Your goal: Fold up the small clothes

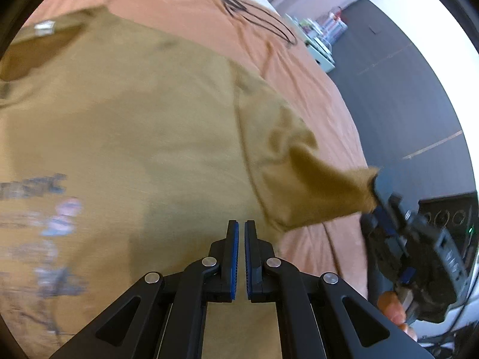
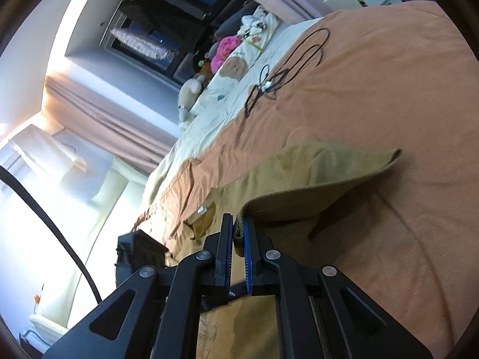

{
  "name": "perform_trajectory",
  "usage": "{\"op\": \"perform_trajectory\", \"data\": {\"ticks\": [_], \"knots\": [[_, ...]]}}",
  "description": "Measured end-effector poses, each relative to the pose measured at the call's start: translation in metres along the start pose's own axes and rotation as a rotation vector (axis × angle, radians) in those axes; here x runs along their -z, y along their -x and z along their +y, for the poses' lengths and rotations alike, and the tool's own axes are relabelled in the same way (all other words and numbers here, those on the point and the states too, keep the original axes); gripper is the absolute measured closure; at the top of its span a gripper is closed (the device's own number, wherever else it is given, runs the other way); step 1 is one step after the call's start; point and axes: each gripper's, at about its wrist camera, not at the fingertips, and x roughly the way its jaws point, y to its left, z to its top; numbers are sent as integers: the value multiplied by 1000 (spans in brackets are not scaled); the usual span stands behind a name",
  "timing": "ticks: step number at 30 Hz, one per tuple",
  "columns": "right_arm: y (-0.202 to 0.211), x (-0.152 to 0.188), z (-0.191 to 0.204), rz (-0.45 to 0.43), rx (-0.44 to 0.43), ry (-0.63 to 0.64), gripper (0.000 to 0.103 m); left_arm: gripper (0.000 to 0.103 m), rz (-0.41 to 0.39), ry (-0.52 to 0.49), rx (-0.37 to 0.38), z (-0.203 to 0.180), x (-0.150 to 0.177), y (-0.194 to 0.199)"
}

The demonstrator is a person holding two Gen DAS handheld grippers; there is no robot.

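Observation:
A mustard-brown T-shirt with a printed front lies spread on an orange bedspread. My left gripper hovers over the shirt's body, shut, with nothing between its blue pads. At the right of the left wrist view, my right gripper pinches the end of the shirt's sleeve and holds it lifted off the bed. In the right wrist view the right gripper is shut on the sleeve hem, and the sleeve arches up away from it.
A black cable lies coiled on the orange bedspread beyond the shirt. Cream bedding with soft toys is at the bed's far end. Dark floor and a white shelf lie beside the bed. A hand holds the right gripper.

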Motion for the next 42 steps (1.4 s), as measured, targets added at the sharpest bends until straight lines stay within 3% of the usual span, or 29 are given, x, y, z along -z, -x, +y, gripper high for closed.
{"op": "perform_trajectory", "data": {"ticks": [12, 16, 20, 21, 23, 24, 25, 30, 34, 42], "knots": [[-30, -5, 25, 157, 8, 101, 99, 101, -73, 49, -65, 31, 0, 58], [-51, -1, 34, 276, 67, 147, 99, 101, -87, 58, -84, 41, 3, 74], [-57, -7, 25, 332, 111, 107, 98, 101, -101, 73, -93, 45, 1, 81], [-55, -11, 21, 333, 112, 90, 95, 101, -101, 75, -94, 45, 1, 81], [-44, -22, 14, 305, 124, 64, 74, 101, -99, 76, -97, 44, 0, 80], [-38, -26, 12, 288, 128, 58, 49, 101, -95, 76, -99, 44, 0, 79], [-29, -33, 8, 262, 127, 46, 38, 100, -91, 75, -100, 43, 0, 76], [-5, -52, -8, 201, 147, -11, 37, 94, -58, 48, -110, 30, 3, 56], [1, -61, -29, 183, 194, -85, 37, 68, -39, 3, -113, 16, 9, 37], [6, -56, -53, 165, 202, -183, 37, 63, 8, -53, -90, -3, 19, 5]]}}
